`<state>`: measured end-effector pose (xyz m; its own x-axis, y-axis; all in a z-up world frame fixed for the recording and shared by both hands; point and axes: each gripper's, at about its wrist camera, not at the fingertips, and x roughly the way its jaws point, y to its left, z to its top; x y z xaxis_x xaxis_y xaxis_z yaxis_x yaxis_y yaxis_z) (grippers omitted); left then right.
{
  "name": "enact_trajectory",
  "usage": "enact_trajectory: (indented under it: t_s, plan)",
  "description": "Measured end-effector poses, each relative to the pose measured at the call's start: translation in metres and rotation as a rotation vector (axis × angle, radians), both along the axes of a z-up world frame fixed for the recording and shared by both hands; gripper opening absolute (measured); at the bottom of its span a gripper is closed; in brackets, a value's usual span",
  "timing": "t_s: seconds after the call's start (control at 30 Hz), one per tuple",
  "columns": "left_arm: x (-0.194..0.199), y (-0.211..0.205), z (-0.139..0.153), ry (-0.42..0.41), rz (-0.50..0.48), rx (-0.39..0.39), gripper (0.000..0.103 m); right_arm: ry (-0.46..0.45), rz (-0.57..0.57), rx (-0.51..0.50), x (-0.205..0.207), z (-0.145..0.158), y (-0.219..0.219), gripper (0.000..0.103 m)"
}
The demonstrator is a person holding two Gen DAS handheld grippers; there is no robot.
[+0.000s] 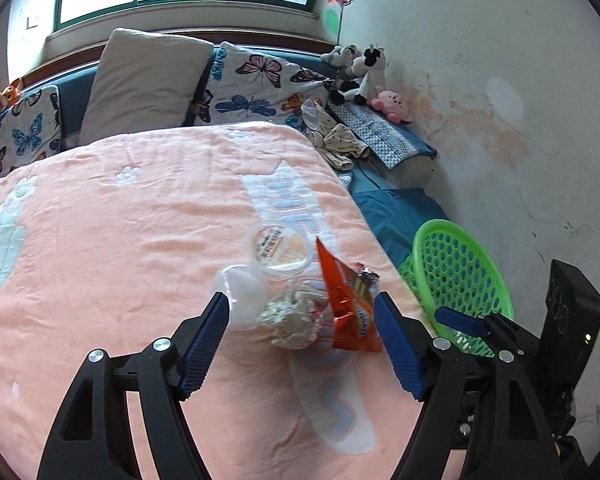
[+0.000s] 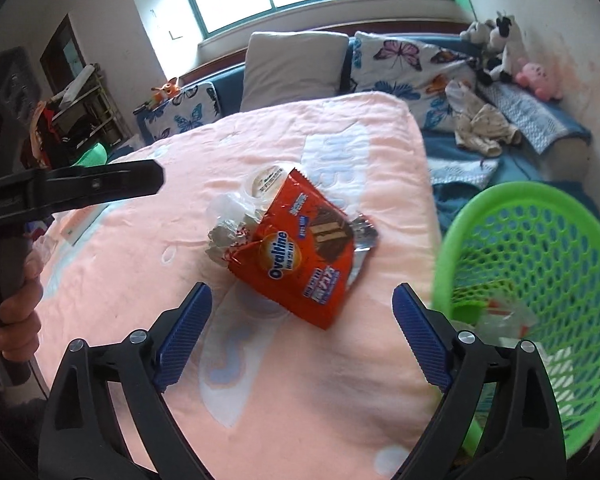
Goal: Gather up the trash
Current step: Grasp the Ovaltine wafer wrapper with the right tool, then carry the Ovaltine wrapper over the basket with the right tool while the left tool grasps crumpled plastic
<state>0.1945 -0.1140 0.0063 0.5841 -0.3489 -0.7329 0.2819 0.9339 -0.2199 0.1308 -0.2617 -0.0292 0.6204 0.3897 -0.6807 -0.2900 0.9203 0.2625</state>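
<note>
A pile of trash lies on the pink blanket [image 1: 100, 260]: an orange Ovaltine wrapper [image 1: 350, 312] [image 2: 304, 256], a crumpled paper wad [image 1: 290, 316], a clear plastic cup [image 1: 240, 292] and a round lidded tub [image 1: 280, 250] [image 2: 266, 180]. My left gripper [image 1: 302, 340] is open and empty, its fingers on either side of the pile just short of it. My right gripper [image 2: 302, 332] is open and empty, just before the wrapper. A green mesh basket [image 1: 456, 272] [image 2: 540, 264] with some trash inside sits to the right.
Pillows [image 1: 144, 84] and plush toys [image 1: 364, 76] line the bed's head under a window. Crumpled clothes [image 1: 336, 140] and blue bedding lie by the stained wall. The right gripper [image 1: 472, 322] shows in the left view, the left one [image 2: 100, 184] in the right view.
</note>
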Motion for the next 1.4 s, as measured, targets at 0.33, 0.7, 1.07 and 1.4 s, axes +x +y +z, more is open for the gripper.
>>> enact_trajectory:
  t_s: [0.33, 0.7, 1.07, 1.4]
  plan:
    - [0.002, 0.028, -0.007, 0.014, 0.026, 0.002, 0.073, 0.114, -0.042, 0.133, 0.034, -0.014, 0.008, 0.091]
    - [0.005, 0.034, -0.015, 0.026, 0.022, 0.008, 0.073, 0.17, -0.093, 0.178, 0.049, -0.023, 0.004, 0.091]
    - [0.003, 0.02, -0.026, 0.027, -0.024, 0.055, 0.073, 0.164, -0.066, 0.157, 0.044, -0.019, 0.011, 0.069]
    - [0.001, -0.002, -0.038, 0.023, -0.089, 0.102, 0.073, 0.071, -0.071, 0.115, 0.022, 0.011, -0.007, 0.067]
